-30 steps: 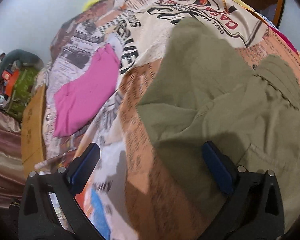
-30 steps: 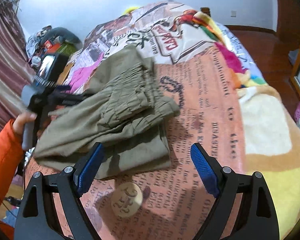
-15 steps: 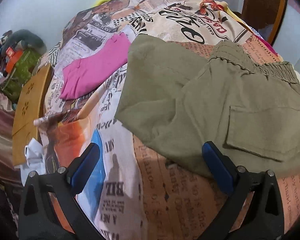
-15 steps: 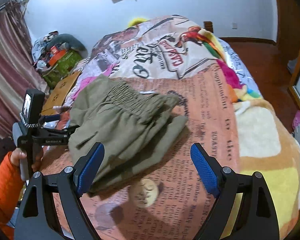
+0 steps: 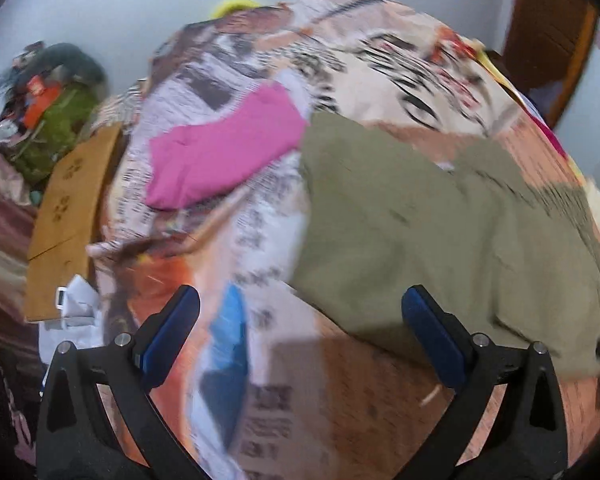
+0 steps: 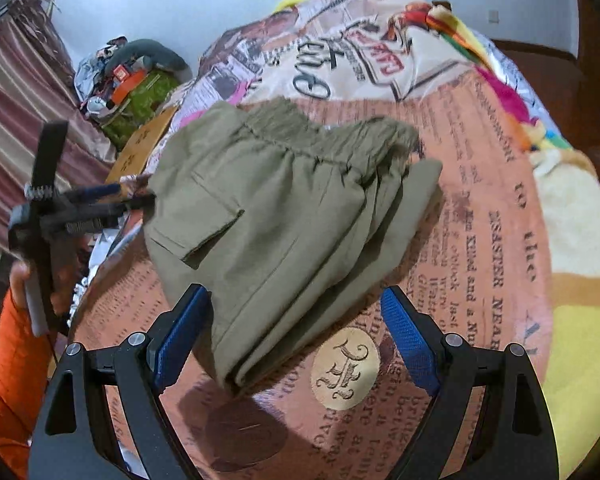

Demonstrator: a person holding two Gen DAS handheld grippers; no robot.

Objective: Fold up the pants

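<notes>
Olive green pants (image 6: 284,216) lie folded in a compact stack on the printed bedspread (image 6: 492,216), elastic waistband at the far side, a cargo pocket on top. They also show in the left wrist view (image 5: 440,224), blurred. My right gripper (image 6: 296,336) is open and empty, just above the near edge of the stack. My left gripper (image 5: 300,332) is open and empty, at the left edge of the pants; it shows in the right wrist view (image 6: 112,204), held by a hand with an orange sleeve.
A folded pink garment (image 5: 224,156) lies on the bed beyond the pants at the left. A brown cardboard piece (image 5: 68,208) and a pile of clutter (image 6: 136,80) sit off the bed's left side. A wooden door (image 5: 548,28) stands at the far right.
The pants went from a loose heap to a flat folded stack. Both grippers have drawn back from the cloth, the left one out to the stack's left edge; both stay open.
</notes>
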